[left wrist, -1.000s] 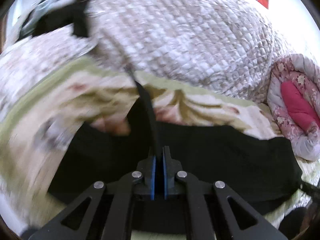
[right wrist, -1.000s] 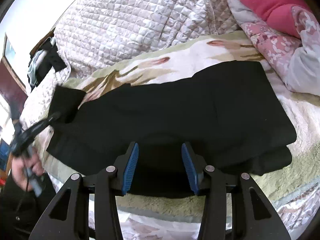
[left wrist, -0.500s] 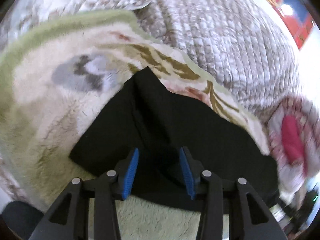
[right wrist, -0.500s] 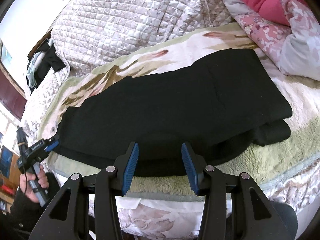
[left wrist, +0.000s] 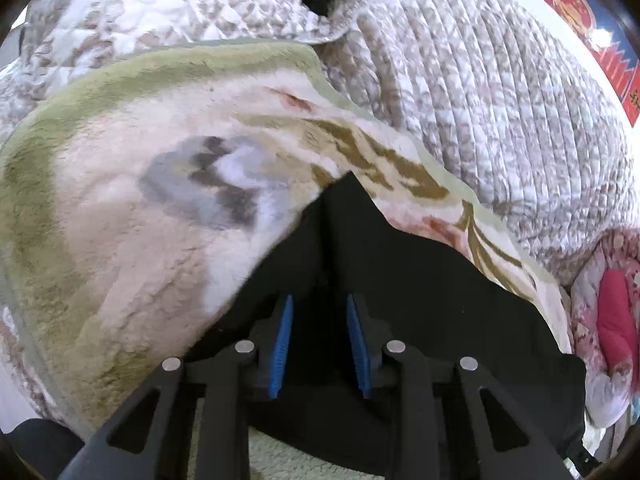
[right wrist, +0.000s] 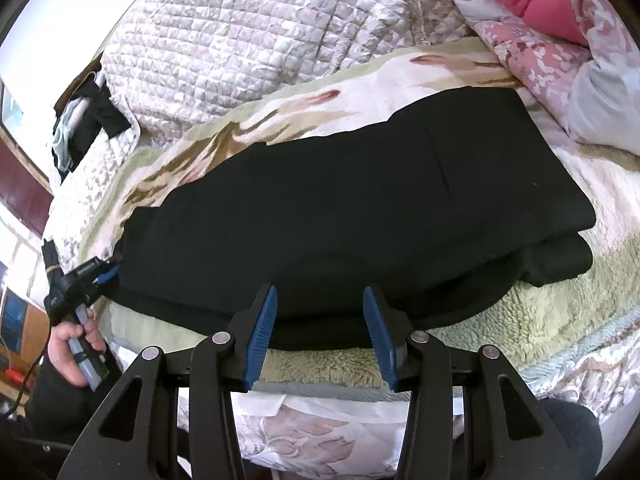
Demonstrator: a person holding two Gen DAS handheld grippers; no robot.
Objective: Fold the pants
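Note:
Black pants [right wrist: 352, 200] lie folded lengthwise across a fluffy cream and green blanket [right wrist: 568, 320] on the bed. My right gripper [right wrist: 320, 300] is open and empty, hovering at the near edge of the pants around their middle. My left gripper [left wrist: 318, 304] is open and empty, low over the left end of the pants [left wrist: 420, 280], whose corner points away from me. The left gripper also shows in the right wrist view [right wrist: 106, 270] at the left end of the pants, held by a hand.
A quilted beige cover [right wrist: 248, 40] is heaped behind the blanket. A pink floral quilt [right wrist: 552, 36] lies at the right end. Dark clothes [right wrist: 86, 124] hang at the far left. The bed's front edge [right wrist: 320, 412] is just below my right gripper.
My left gripper let go of the pant end it was shut on, opened, and now sits low over the laid-flat left end. The right gripper stayed open and pulled back slightly.

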